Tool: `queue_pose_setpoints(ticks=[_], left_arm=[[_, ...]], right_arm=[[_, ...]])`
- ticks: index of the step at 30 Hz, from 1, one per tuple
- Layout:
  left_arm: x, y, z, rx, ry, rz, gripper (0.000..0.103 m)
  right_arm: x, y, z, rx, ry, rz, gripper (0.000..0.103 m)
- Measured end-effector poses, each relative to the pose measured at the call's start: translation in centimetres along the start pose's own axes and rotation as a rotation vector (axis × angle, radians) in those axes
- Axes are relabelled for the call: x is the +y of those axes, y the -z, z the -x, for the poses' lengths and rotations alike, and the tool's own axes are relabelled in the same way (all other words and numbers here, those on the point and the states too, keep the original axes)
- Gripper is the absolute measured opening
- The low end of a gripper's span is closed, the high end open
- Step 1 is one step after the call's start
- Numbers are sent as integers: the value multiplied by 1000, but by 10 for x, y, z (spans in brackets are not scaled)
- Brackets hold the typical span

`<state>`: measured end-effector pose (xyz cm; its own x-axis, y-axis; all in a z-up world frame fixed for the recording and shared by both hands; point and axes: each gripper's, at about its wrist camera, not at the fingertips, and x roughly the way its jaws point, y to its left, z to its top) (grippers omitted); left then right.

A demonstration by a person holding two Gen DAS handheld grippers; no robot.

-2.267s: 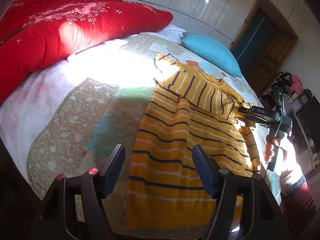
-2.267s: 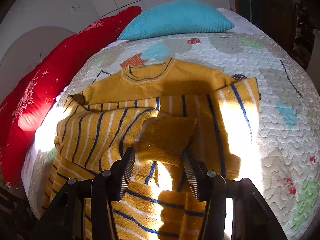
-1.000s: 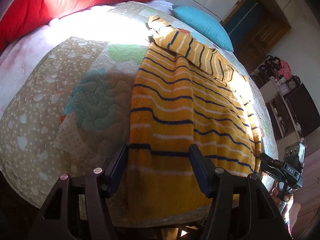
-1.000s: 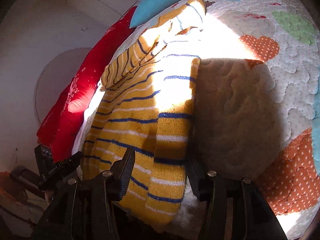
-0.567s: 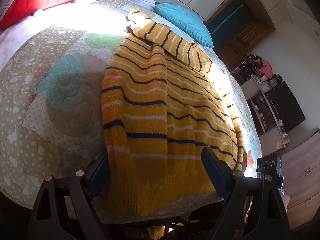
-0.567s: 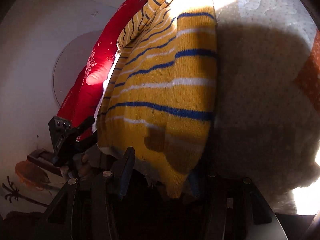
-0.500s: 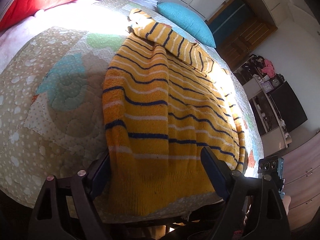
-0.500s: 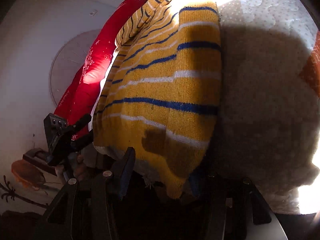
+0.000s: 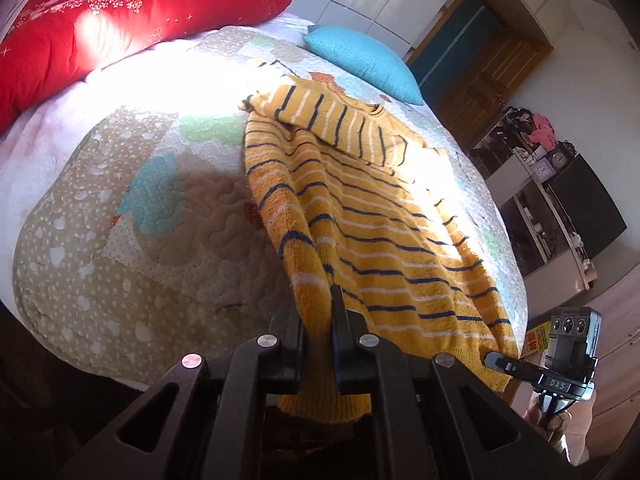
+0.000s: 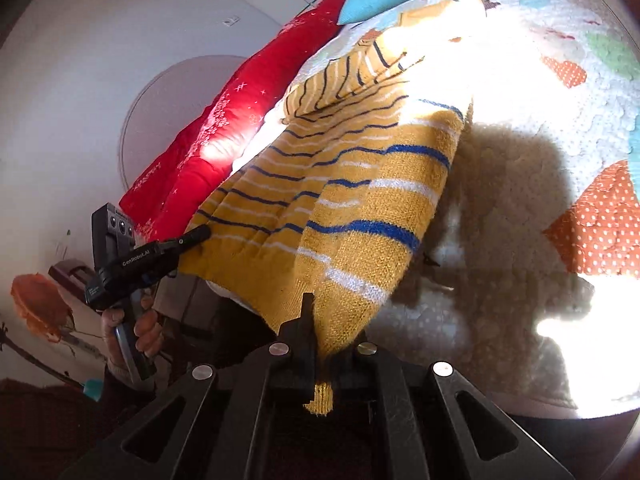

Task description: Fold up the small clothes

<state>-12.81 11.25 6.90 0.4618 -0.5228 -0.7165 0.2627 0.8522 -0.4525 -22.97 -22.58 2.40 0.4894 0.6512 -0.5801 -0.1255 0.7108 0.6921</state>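
A yellow knit sweater (image 9: 380,220) with navy and white stripes lies along the quilted bed (image 9: 120,208), its sleeves folded across the chest at the far end. My left gripper (image 9: 318,304) has its jaws closing tight on the near left hem corner, and the knit is pinched and lifted between the pads. In the right wrist view my right gripper (image 10: 328,320) is closing on the other hem corner of the sweater (image 10: 352,184), which is raised off the quilt (image 10: 520,240). Each view shows the other gripper at the hem: right gripper (image 9: 496,360), left gripper (image 10: 200,234).
A red duvet (image 9: 100,28) and a blue pillow (image 9: 360,64) lie at the head of the bed. A wooden door (image 9: 472,60) and a cluttered shelf unit (image 9: 540,152) stand to the right. A person's hand (image 10: 136,328) holds the left gripper's handle.
Both grippers went from open around the hem to shut on its corners. The hem has lifted off the bed edge and the fabric now bunches between the fingers.
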Motion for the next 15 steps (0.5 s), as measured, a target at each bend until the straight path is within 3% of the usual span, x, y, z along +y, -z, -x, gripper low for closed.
queue_pose_setpoints(ticks=[4,7,10,15], left_arm=[[0,20,2,8,-20,21,9],[19,17,-8,37,-19,96,9],[33,-5,-9,13,21,158,9],[18,-78,-19,-98,16,132,9]], right_arm=[[-3,9,4,35,-15,-13,6],[-16,2,3,33,-16,-44,6],[-11,-25,10,-13,-28,-12,6],[6,-103,13,-134,-15,55,6]])
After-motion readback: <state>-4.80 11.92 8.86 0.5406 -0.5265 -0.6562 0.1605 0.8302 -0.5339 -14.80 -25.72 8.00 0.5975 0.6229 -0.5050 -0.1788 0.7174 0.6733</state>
